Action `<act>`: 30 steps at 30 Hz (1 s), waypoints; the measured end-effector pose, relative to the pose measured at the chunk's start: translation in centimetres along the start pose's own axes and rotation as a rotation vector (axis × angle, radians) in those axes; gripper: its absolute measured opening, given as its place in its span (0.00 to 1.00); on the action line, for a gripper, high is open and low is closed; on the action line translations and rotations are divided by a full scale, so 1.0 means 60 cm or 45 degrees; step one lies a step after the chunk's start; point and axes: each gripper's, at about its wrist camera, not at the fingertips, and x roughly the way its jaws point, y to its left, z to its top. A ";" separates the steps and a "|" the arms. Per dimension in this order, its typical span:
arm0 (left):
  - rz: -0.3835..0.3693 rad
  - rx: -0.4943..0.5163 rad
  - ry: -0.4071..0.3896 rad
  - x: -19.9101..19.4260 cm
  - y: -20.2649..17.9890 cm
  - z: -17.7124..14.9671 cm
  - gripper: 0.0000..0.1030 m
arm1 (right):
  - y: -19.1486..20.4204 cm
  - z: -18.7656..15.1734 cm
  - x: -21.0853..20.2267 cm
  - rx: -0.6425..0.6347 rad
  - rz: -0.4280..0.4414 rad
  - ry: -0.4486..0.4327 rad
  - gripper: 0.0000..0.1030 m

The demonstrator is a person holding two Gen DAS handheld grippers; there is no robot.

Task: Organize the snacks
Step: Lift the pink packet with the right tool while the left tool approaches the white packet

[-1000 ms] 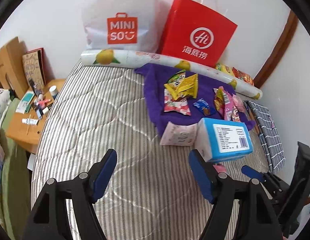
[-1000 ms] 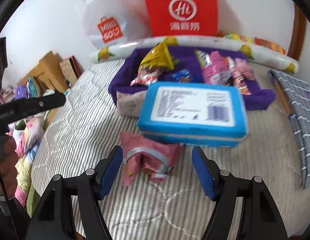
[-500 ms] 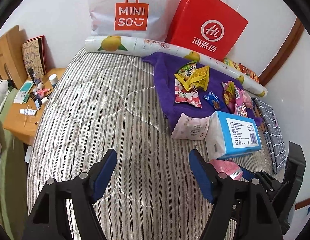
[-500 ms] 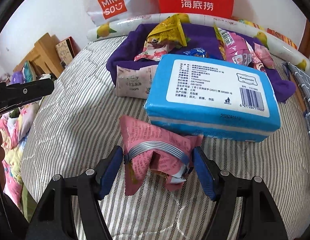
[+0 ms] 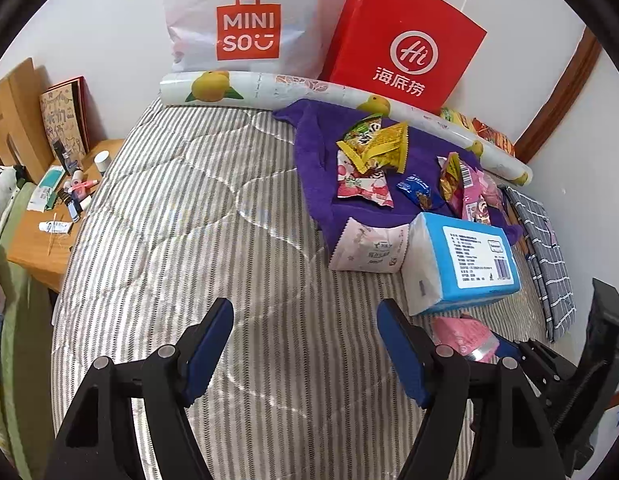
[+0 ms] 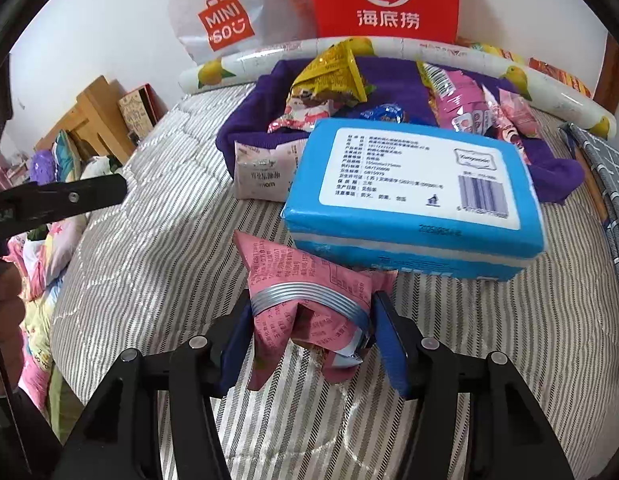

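My right gripper (image 6: 309, 332) is shut on a pink snack packet (image 6: 305, 280) with a silver seam, on the striped mattress just in front of a blue tissue pack (image 6: 413, 192). The packet also shows in the left wrist view (image 5: 465, 334), beside the right gripper's fingers. My left gripper (image 5: 305, 344) is open and empty above bare mattress. Several snack packets lie on a purple towel (image 5: 313, 160): a yellow one (image 5: 383, 144), a red-and-white one (image 5: 363, 184), a small blue one (image 5: 413, 188), and pink ones (image 5: 475, 200). A pale pink packet (image 5: 369, 246) leans against the tissue pack (image 5: 469, 258).
A white MINISO bag (image 5: 245, 20) and a red paper bag (image 5: 405, 48) stand against the wall behind a rolled lemon-print mat (image 5: 309, 88). A grey checked cloth (image 5: 545, 248) lies at the right edge. A wooden bedside table (image 5: 49, 220) with small items is at the left.
My right gripper has moved forward and closed on the pink packet. My left gripper has drawn back and up a little, staying open.
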 end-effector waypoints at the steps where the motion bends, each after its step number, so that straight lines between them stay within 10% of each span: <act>1: -0.002 0.003 0.001 0.002 -0.004 0.000 0.70 | -0.002 -0.001 -0.006 0.000 0.000 -0.008 0.56; 30: -0.089 0.092 0.067 0.158 -0.071 0.057 0.69 | -0.277 -0.019 -0.110 0.320 -0.240 -0.169 0.56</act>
